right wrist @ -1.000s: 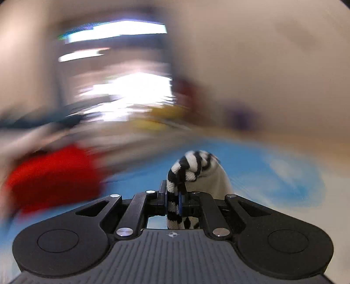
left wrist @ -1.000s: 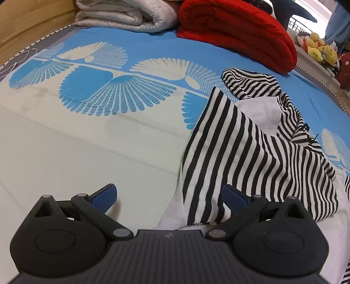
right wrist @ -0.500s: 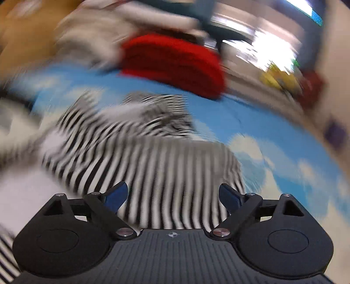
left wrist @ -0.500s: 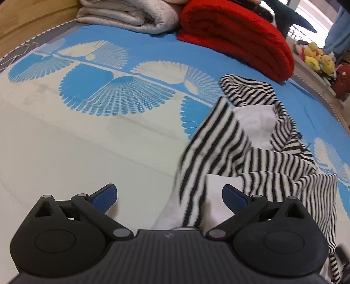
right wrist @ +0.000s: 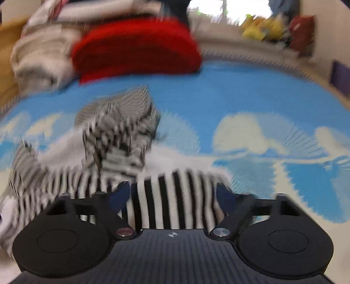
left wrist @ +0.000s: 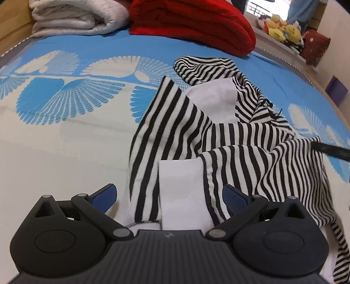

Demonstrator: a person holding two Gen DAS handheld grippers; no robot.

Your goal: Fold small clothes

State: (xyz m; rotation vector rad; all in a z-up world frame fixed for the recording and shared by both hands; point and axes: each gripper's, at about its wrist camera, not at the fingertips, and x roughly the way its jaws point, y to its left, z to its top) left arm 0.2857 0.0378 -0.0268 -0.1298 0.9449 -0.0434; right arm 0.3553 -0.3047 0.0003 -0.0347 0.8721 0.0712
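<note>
Blue bedding with white fan shapes covers the bed (left wrist: pixel 91 50), and at its far end, toward 12 o'clock in the left wrist view, a folded red blanket (left wrist: pixel 192 24) lies beside a pale grey folded blanket (left wrist: pixel 74 17) at 11 o'clock. Yellow plush toys (left wrist: pixel 282 30) sit on a ledge at 1 o'clock beyond the bed. A black-and-white striped garment (left wrist: pixel 218 142) lies crumpled on the bedding, spreading from the centre toward 4 o'clock, with white lining showing in two patches, one near the middle and one close to the camera. The left tongs (left wrist: pixel 169 196) stand wide open just above the garment's near edge; the blue pads (left wrist: pixel 105 194) sit well apart, with the white patch and striped cloth lying between them, and neither pad visibly presses the cloth. The right wrist view is blurred. There the right tongs (right wrist: pixel 172 196) are also spread open, with a fold of striped garment (right wrist: pixel 172 201) lying between the fingers (right wrist: pixel 119 195); whether the fingers touch the cloth cannot be told. The rest of the garment trails toward 9 o'clock in that view, and the red blanket (right wrist: pixel 135 48) appears at 11 o'clock.
</note>
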